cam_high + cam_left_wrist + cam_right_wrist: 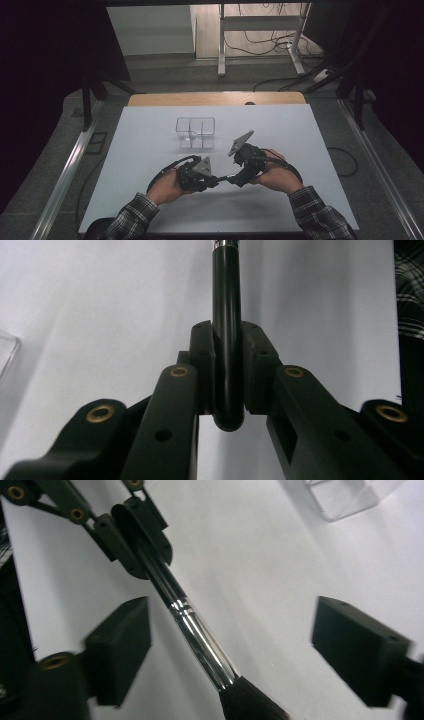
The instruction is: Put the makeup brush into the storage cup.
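- Makeup brush (200, 640): slim black handle, shiny metal ferrule, dark bristle tuft; held above the white table (150, 150) between the two grippers, near the person's edge.
- Left gripper (227, 367): jaws pressed together on the rounded tail end of the brush handle (226, 315), pads flat against both sides of it.
- Right gripper (230, 650): jaws spread wide on either side of the ferrule, pads clear of it, touching nothing.
- Handling, as a judgement: light, stiff along handle and ferrule, soft and easily splayed at the bristles; glossy round handle likely slippery and prone to rolling or pivoting in a two-pad pinch.
- Best hold: on the handle or the ferrule, never on the tuft; a pinch at the very tail leaves a long lever, so likely to droop or swing when tilted.
- Risk: grip so near the rounded end may squeeze the handle out of the pads.
- Nearby: clear compartment organiser (195, 132) upright further up the table, well apart from both grippers, seemingly empty; its thin transparent walls hard to judge and easy to knock.
- In the way: nothing on the sheet between the brush and the organiser; trailing gripper cables and plaid sleeves (320, 215) close to the work.
- Beyond the table: wooden edge, floor with cables, metal frame legs.
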